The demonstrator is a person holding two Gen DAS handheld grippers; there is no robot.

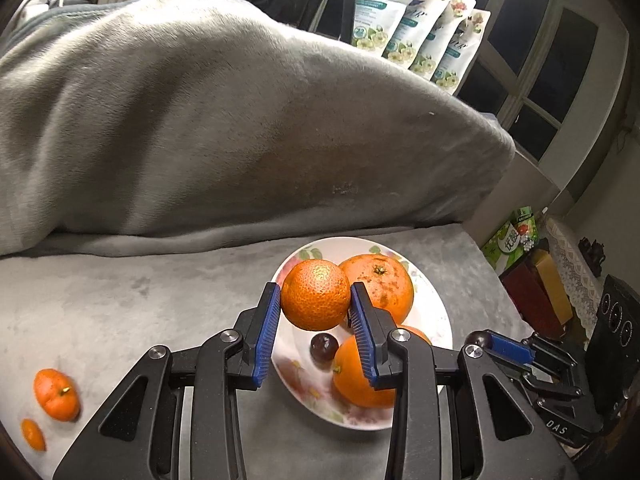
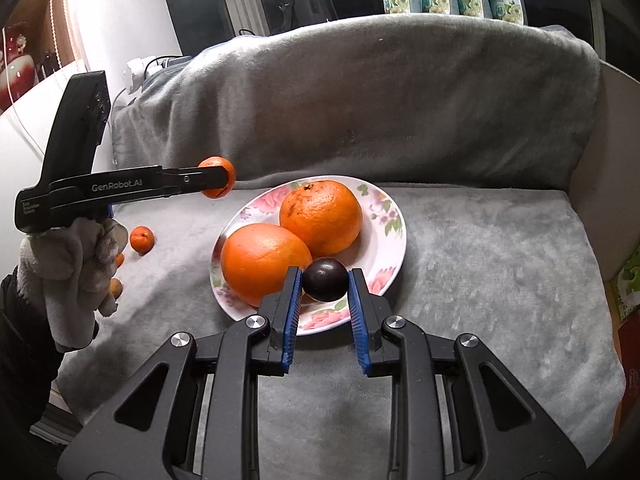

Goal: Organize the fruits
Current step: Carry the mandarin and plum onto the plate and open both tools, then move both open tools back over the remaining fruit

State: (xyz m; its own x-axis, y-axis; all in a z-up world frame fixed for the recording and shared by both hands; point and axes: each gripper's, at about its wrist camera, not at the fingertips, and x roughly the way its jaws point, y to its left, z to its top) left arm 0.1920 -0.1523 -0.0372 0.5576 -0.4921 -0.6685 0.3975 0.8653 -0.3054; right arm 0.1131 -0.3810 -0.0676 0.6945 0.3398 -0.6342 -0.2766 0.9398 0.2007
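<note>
My left gripper clamps a mandarin above the floral plate; my right gripper clamps a dark plum over its near rim. Grey blanket beneath; pouches beyond.

A small round orange mandarin with pebbled skin hangs clamped above the floral white ceramic plate. On that plate two large round oranges touch, one at twelve o'clock, the other at nine. A dark purple round plum is pinched at six o'clock. Two small tangerines lie on grey cloth, well apart from the plate.
</note>
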